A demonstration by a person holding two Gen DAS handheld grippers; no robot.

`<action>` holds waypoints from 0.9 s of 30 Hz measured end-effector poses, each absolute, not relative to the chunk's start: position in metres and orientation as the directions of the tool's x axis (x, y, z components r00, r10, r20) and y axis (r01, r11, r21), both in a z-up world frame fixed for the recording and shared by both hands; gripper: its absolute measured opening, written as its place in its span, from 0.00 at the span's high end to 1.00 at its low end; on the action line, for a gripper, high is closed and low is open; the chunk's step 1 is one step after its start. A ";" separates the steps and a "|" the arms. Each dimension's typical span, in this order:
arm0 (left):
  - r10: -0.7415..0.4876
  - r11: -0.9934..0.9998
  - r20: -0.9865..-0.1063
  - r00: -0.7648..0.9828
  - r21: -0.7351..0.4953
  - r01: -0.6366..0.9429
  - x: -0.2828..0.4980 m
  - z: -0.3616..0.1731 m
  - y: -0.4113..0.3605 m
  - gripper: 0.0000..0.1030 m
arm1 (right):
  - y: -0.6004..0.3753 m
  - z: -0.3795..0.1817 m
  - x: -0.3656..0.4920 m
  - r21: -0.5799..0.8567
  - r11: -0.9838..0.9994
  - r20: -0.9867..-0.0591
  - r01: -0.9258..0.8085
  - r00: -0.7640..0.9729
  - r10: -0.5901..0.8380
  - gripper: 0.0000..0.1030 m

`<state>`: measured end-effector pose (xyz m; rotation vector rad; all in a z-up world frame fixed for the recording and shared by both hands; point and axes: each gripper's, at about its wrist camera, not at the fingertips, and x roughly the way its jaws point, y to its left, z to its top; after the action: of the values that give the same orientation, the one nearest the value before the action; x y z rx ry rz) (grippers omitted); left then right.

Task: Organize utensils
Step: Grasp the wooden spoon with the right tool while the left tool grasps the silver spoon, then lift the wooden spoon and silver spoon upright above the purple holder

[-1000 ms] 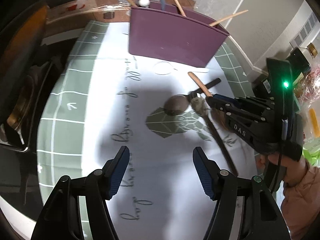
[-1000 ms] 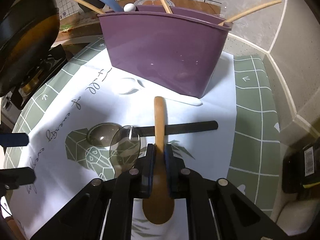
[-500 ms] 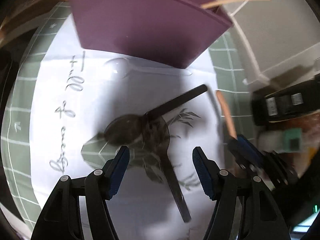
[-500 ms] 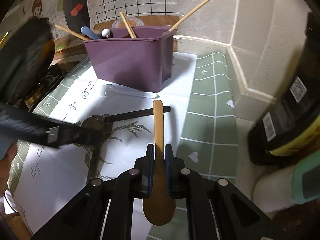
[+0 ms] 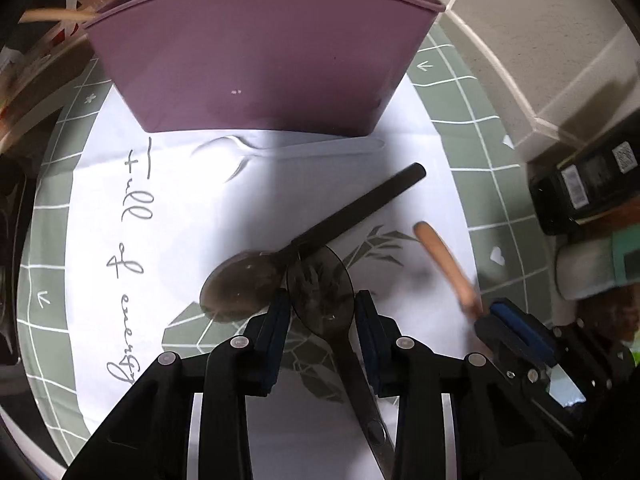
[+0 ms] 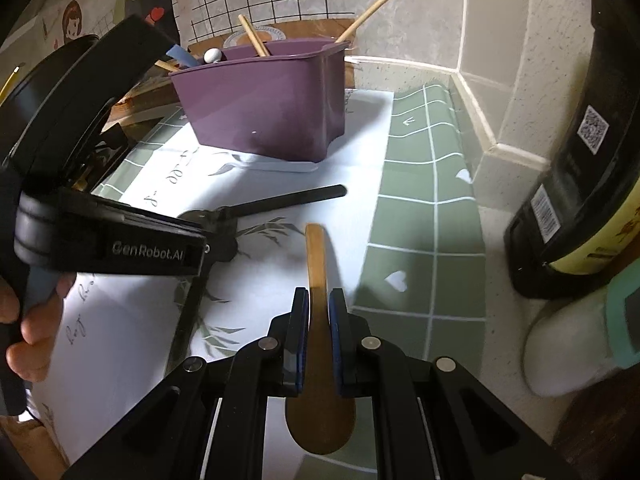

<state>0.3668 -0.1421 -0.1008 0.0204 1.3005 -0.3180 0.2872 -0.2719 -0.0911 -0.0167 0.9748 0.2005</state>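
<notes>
A smoky translucent spoon (image 5: 320,288) lies on the white printed mat (image 5: 180,208), its bowl overlapping a black-handled spoon (image 5: 352,208). My left gripper (image 5: 322,316) points down over it. Its jaws are closing, and both pads touch the sides of the translucent bowl. My right gripper (image 6: 319,308) is shut on a wooden spoon (image 6: 316,256), handle forward, held just above the mat's right side. That wooden spoon (image 5: 440,256) also shows in the left wrist view. A clear plastic spoon (image 5: 312,148) lies against the purple bin (image 5: 260,64), which holds several utensils.
A dark bottle (image 6: 580,160) and a white container with a teal lid (image 6: 572,344) stand at the right, by the wall corner. A person's hand (image 6: 32,328) holds the left gripper's handle. A green gridded mat border (image 6: 420,240) lies right of the white mat.
My left gripper moved closer to the bin, over the two dark spoons, and its jaws narrowed onto the translucent spoon's bowl. The right gripper carried the wooden spoon rightward, off the black spoon.
</notes>
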 end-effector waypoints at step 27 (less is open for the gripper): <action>-0.310 0.930 -0.866 0.392 -0.189 0.315 0.278 -0.056 -0.016 0.67 | -0.266 -0.107 0.344 0.038 0.977 -0.915 -0.208 0.387 0.118 0.87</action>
<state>0.2780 -0.0162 -0.0557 0.0059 1.0982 -0.3966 0.3439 -0.2660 -0.1072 -0.0873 1.1554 0.2079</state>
